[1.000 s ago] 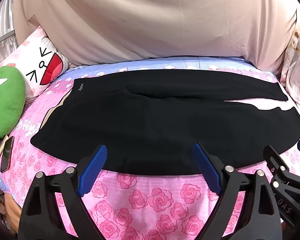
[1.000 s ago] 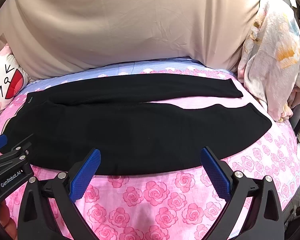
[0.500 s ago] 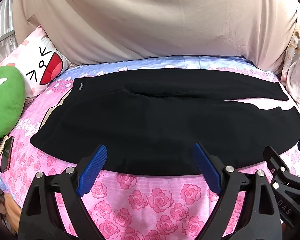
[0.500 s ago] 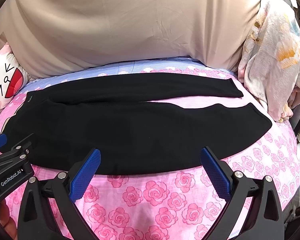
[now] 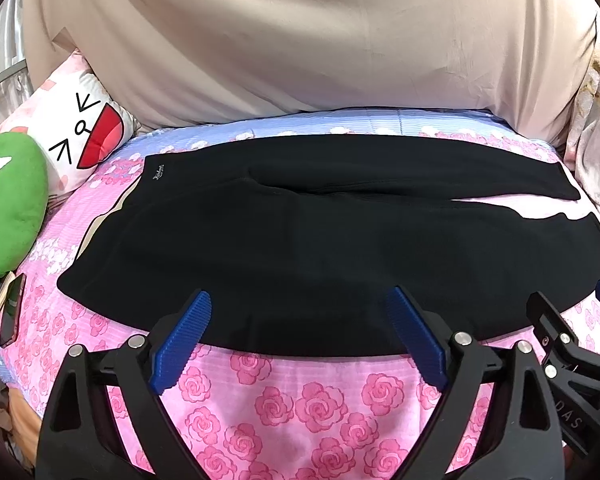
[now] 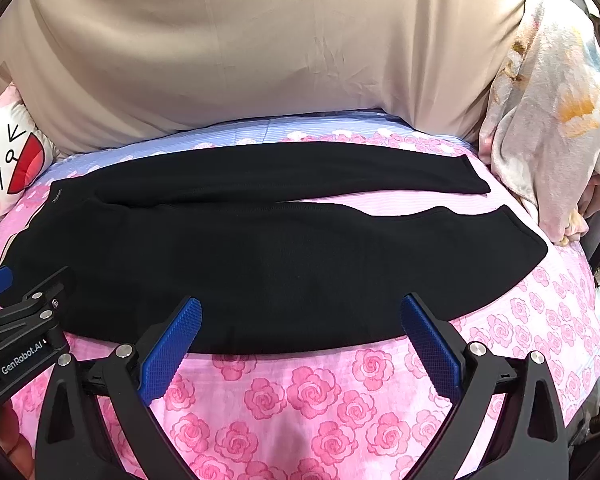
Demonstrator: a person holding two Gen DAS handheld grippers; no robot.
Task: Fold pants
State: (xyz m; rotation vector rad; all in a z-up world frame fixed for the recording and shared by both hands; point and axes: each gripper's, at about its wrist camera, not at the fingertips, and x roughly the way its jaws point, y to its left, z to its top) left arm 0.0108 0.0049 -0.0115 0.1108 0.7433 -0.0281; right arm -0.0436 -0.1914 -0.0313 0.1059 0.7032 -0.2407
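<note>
Left wrist view puts the left gripper (image 5: 300, 312) low over the bed, its blue-padded fingers (image 5: 182, 334) spread wide with nothing between them, the tips just short of the near edge of the black pants (image 5: 300, 248); the right gripper (image 6: 300, 312) hangs beside it the same way, fingers (image 6: 430, 344) wide and bare. Under both lies a pink bedsheet (image 5: 312, 404) printed with roses, turning pale blue toward the back, where a beige curtain (image 5: 300, 40) hangs across the whole width; a white cartoon-face pillow (image 5: 82, 132) and a green plush (image 5: 8, 200) sit at the left, a phone (image 5: 10, 312) near the left edge, and a floral blanket (image 6: 548, 120) is heaped at the right. The small logo at the waistband is too tiny to read; the plush is cut off by the frame. The pants lie flat across the middle of the bed, waistband left, legs running right and slightly parted, the far leg narrower.
</note>
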